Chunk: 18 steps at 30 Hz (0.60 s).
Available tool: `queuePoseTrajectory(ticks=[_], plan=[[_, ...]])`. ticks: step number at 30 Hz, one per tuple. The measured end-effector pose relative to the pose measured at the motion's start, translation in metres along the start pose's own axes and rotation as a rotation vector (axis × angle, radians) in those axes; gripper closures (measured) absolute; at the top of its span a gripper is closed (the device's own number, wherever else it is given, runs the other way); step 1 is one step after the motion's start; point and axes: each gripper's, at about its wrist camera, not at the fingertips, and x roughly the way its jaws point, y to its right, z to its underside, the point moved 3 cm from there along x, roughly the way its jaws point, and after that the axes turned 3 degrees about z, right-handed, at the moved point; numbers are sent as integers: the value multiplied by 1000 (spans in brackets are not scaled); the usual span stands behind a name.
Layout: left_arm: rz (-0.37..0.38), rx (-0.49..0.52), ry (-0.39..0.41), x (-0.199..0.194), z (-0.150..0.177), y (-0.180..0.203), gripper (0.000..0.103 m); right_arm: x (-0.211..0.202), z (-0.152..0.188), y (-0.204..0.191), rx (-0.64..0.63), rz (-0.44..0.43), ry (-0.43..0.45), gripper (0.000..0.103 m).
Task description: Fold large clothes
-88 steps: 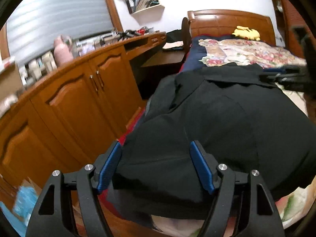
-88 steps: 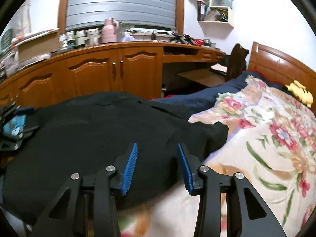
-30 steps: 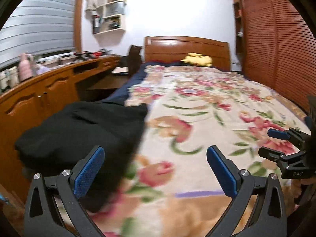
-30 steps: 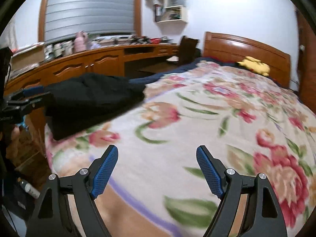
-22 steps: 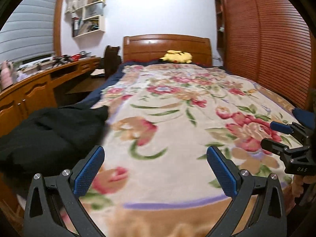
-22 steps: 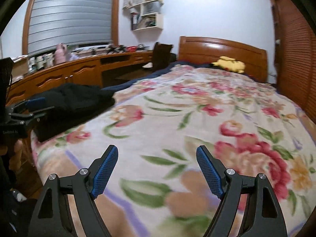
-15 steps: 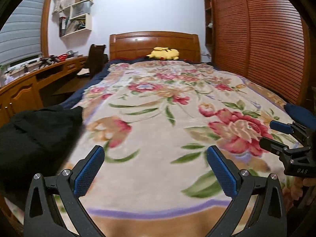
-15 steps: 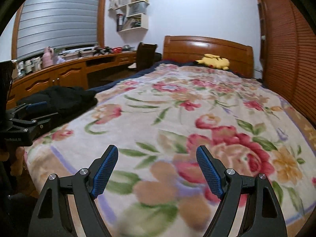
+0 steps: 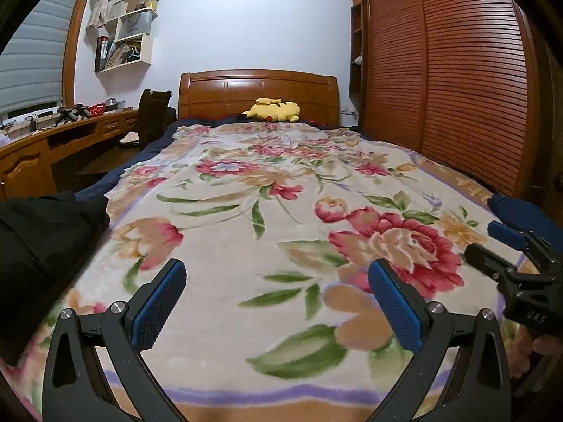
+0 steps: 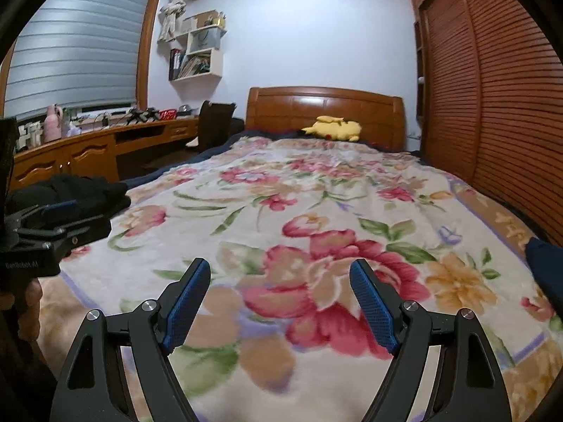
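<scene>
A folded black garment (image 9: 42, 239) lies in a heap on the left edge of the bed, and it also shows at the left of the right wrist view as a black garment (image 10: 81, 186). My left gripper (image 9: 276, 274) stands open over the floral blanket (image 9: 281, 190), to the right of the garment and apart from it, with nothing between its blue pads. My right gripper (image 10: 279, 270) is open too, above a large red flower of the blanket (image 10: 316, 211), and holds nothing. Each gripper appears in the other's view: the right gripper (image 9: 480, 239) at the right, the left gripper (image 10: 91, 216) at the left.
A wooden headboard (image 9: 258, 93) with a yellow plush toy (image 9: 274, 109) closes the far end. A wooden desk and cabinets (image 10: 88, 154) run along the left, and a slatted wardrobe (image 9: 457, 81) runs along the right. Dark blue cloth (image 10: 545, 263) sits at the bed's right edge.
Both views have swung right, away from the black garment toward the middle of the bed; the garment has slid to the left edge. Both grippers stay open and hold nothing.
</scene>
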Motion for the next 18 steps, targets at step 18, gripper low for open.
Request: queuePoseTrajectory(ticks=[18], plan=[[14,30,7,1,6,12,0,-4,4,14,50,-1,6,20]])
